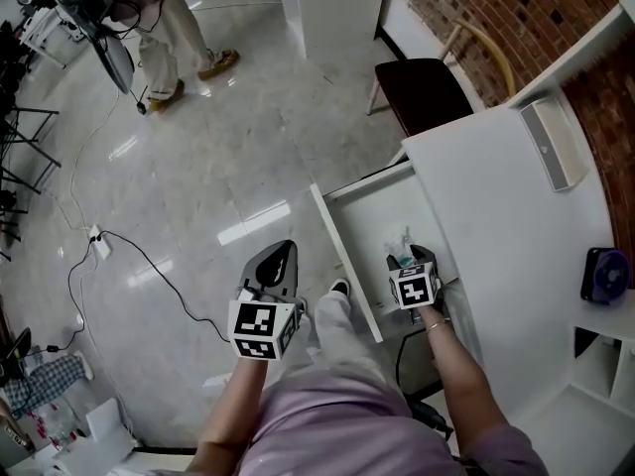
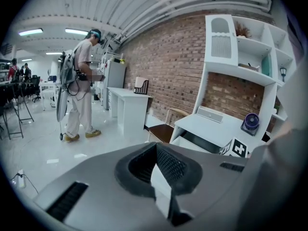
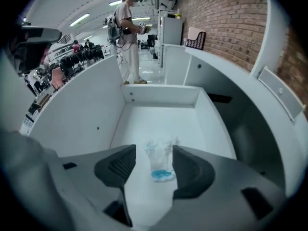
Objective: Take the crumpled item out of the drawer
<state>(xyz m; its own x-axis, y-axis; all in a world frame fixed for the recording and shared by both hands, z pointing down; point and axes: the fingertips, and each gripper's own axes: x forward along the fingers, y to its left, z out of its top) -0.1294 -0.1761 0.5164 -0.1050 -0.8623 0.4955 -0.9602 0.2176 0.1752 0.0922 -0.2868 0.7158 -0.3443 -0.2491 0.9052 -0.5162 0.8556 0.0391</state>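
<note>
1. While the right gripper (image 1: 405, 258) hung nose-down inside the open drawer (image 1: 344, 258), its fingers stood wide apart and gripped nothing.
2. Crumpled item (image 1: 400, 240): clear crushed plastic with a blue bit at one end, lying on the drawer floor near the desk-side wall.
3. In the right gripper view the crumpled item (image 3: 160, 161) showed in the gap between the two pads of the right gripper (image 3: 154, 150). It sat closer to the right pad, and neither pad pressed on it.
4. Drawer (image 3: 159, 94) was white inside, with only that item seen on its floor.
5. Left gripper (image 1: 282, 252) was held out over the shiny floor (image 1: 198, 186), well apart from the drawer front.
6. In the left gripper view the left gripper (image 2: 156, 146) had its fingers closed together at the tips, with nothing between them.
7. White desk (image 1: 506, 226) carried a small blue fan (image 1: 603, 274) near its right edge; a dark chair (image 1: 422, 92) stood beyond the drawer.
8. Another person (image 1: 174, 38) stood far off on the floor, and a black cable (image 1: 149, 266) ran across it.
</note>
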